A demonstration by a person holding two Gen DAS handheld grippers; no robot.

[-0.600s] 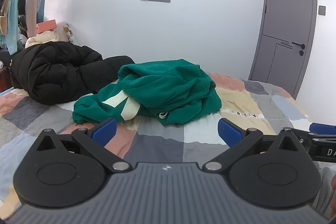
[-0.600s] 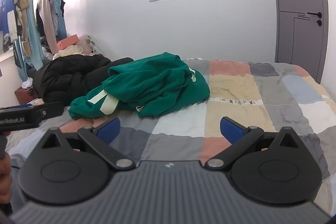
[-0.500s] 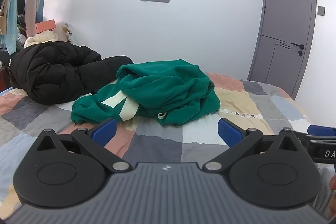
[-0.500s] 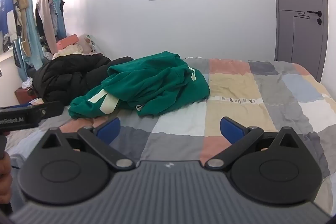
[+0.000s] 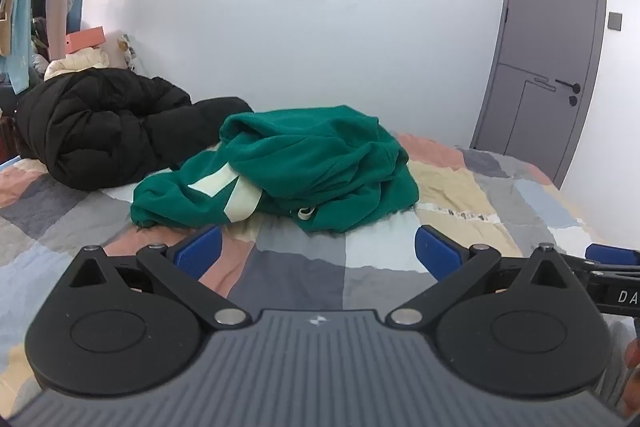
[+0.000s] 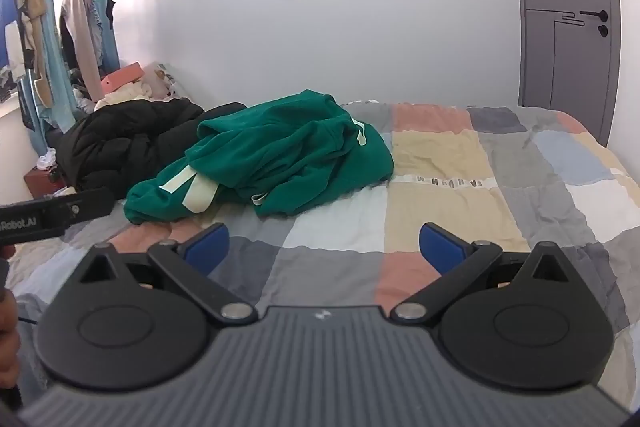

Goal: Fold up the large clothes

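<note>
Green garment [image 5: 304, 163]: crumpled in a heap on the patchwork quilt [image 5: 460, 195] — cream stripes showing on its left end, a drawstring loop at its near edge.
Black puffer coat [image 5: 96, 131]: bunched at the far left of the bed, touching the green heap.
Left gripper [image 5: 318, 249]: jaws spread wide with nothing between the blue pads, hovering over the quilt just short of the garment.
Right gripper [image 6: 324, 247]: jaws likewise wide and empty — over the quilt, near the garment's right side but apart from it.
Door [image 6: 568, 11]: grey, closed, far right.
Hanging clothes [image 6: 52, 39]: on a rail, far left.
</note>
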